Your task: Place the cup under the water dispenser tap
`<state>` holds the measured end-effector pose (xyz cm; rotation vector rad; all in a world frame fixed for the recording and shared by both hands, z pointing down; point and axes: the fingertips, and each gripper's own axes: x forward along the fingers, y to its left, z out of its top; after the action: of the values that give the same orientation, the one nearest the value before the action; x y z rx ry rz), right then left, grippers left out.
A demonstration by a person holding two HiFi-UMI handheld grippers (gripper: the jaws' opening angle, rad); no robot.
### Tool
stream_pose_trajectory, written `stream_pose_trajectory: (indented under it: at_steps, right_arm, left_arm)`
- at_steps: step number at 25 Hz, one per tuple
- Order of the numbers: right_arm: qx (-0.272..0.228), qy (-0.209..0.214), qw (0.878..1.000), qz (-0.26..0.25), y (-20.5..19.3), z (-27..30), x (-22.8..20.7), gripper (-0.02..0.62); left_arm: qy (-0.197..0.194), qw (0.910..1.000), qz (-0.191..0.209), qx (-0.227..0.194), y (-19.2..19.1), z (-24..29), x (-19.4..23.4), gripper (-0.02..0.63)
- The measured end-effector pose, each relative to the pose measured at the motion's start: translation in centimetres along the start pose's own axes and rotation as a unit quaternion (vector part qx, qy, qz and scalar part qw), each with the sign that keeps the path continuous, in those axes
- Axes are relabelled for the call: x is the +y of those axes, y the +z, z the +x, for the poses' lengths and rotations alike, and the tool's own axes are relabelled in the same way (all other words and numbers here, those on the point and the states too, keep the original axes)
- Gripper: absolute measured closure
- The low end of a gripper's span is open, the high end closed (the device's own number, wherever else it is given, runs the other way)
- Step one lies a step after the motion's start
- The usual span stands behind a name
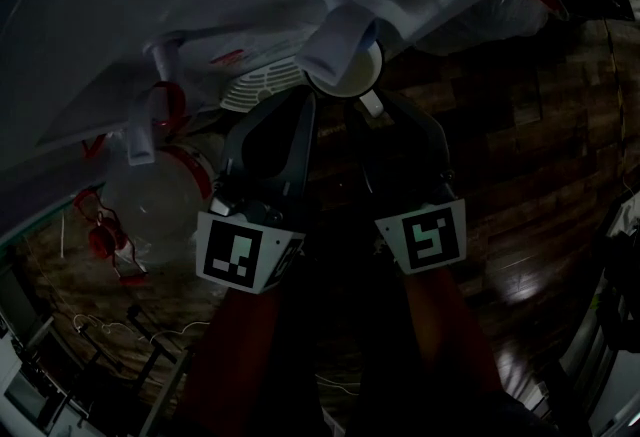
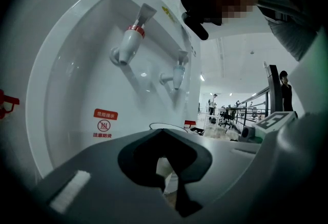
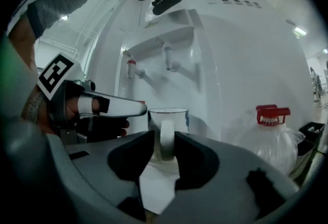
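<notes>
The left tool [image 2: 164, 131] is pressed together on nothing and is held before the water dispenser [image 2: 77, 89], just left of the cup. The cup [image 3: 167, 118] stands upright in the dispenser's recess, mouth up and long axis vertical, apparently straight below the dispenser's right-hand tap [image 3: 168, 56]. Its handle [image 3: 167, 146] points out of the dispenser, directly toward the right tool [image 3: 164, 135], the nearer of the two. That tool's jaws stand spread either side of the handle without pinching it. Placement looks complete; any retreat should run straight back from the dispenser, along the handle's line.
</notes>
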<state>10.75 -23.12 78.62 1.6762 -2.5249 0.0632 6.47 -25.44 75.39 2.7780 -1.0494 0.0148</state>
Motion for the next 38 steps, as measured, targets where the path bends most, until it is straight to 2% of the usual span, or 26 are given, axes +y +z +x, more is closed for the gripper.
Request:
stream_pose_trajectory:
  at_steps: [2, 5, 10, 14, 18, 20, 22, 28, 33, 38]
  right_arm:
    - [0.009, -0.006, 1.0, 0.005, -0.1, 0.1, 0.1, 0.445]
    - [0.026, -0.005, 1.0, 0.009, -0.1, -0.2, 0.0, 0.429]
    - [0.027, -0.007, 1.0, 0.001, 1.8, -1.0, -0.7, 0.42]
    - [0.028, -0.012, 1.0, 0.001, 4.4, -2.2, -1.0, 0.42]
    - [0.028, -0.016, 0.999, 0.016, 8.6, -4.0, -0.9, 0.42]
    - [0.02, -0.012, 0.999, 0.025, 11.3, -5.0, -0.5, 0.425]
    - [0.018, -0.002, 0.999, 0.03, 14.0, -6.1, 0.3, 0.461]
    - [0.028, 0.026, 0.999, 0.023, 21.6, -8.3, 2.8, 0.563]
    - [0.014, 0.039, 0.999, 0.035, 30.1, -9.8, 4.6, 0.58]
    - [0.005, 0.077, 0.996, 0.048, 39.2, -11.8, 7.5, 0.58]
  left_arm:
    - [-0.002, 0.9999, -0.006, 0.011, -0.1, -0.2, 0.0, 0.597]
    - [-0.003, 0.9999, -0.003, 0.015, 0.0, -0.2, -0.2, 0.597]
    - [0.007, 0.9997, 0.005, 0.025, 1.0, -0.4, -0.3, 0.597]
    - [0.012, 0.9996, 0.007, 0.025, 2.8, -0.8, -0.8, 0.597]
    - [0.0, 0.9982, 0.021, 0.056, 4.9, -2.2, -2.3, 0.597]
    - [-0.007, 0.9979, 0.007, 0.064, 6.8, -3.1, -3.6, 0.597]
    - [-0.013, 0.9977, -0.004, 0.067, 9.3, -4.4, -4.8, 0.597]
    - [-0.039, 0.9967, 0.006, 0.071, 17.6, -8.1, -6.9, 0.598]
    - [-0.062, 0.9959, 0.006, 0.066, 25.3, -10.8, -8.2, 0.598]
    - [-0.095, 0.9928, 0.027, 0.067, 33.1, -13.6, -10.2, 0.598]
